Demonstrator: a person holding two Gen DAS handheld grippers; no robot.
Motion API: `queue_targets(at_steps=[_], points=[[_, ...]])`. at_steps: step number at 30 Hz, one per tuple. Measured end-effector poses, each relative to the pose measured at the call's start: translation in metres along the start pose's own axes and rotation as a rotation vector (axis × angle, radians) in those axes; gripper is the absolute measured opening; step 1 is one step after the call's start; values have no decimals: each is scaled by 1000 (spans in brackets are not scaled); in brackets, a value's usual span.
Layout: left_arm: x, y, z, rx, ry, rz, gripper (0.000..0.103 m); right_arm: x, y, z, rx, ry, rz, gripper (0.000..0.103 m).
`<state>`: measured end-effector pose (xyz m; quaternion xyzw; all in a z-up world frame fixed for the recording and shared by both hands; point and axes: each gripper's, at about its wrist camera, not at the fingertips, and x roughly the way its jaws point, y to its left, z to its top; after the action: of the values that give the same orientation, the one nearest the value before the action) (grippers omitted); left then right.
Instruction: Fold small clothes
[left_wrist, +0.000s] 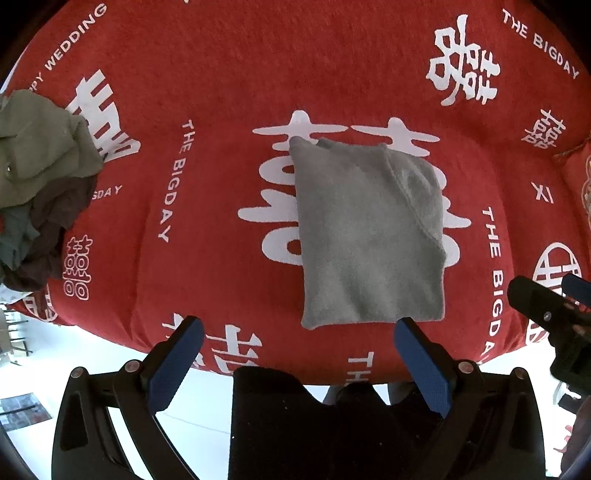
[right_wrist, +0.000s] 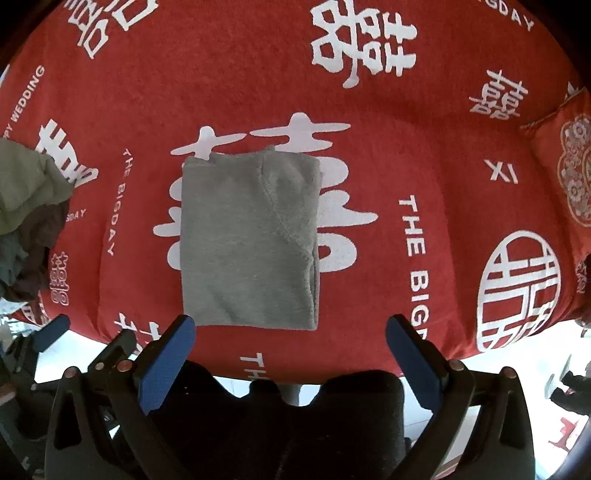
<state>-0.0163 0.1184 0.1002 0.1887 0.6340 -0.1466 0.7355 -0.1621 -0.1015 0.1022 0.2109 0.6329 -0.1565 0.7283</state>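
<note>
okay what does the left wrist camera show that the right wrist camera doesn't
Only the left wrist view shows the right gripper from outside, at its right edge, and more of the clothes pile.

Only the right wrist view shows the left gripper from outside, at its left edge, and much more of the patterned red cushion at the right.

Both show the folded grey cloth lying flat on the red blanket, the pile at the left, and their own open blue-padded jaws, holding nothing.
</note>
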Motion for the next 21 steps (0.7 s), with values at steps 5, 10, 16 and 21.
queue_targets(at_steps=[5,10,16,21], points=[[-2,1,3,3,-6,8,103,-1,3,3,-14,-5,-11,103],[-2,0,4,6,-1,11,103,-1,4,3,-17,-4,-17,103],[-2,0,4,4,-1,11,103,1,4,3,-21,1,-24,103],[-2,0,4,7,-3,11,103,1,4,4,-25,0,-26,103]])
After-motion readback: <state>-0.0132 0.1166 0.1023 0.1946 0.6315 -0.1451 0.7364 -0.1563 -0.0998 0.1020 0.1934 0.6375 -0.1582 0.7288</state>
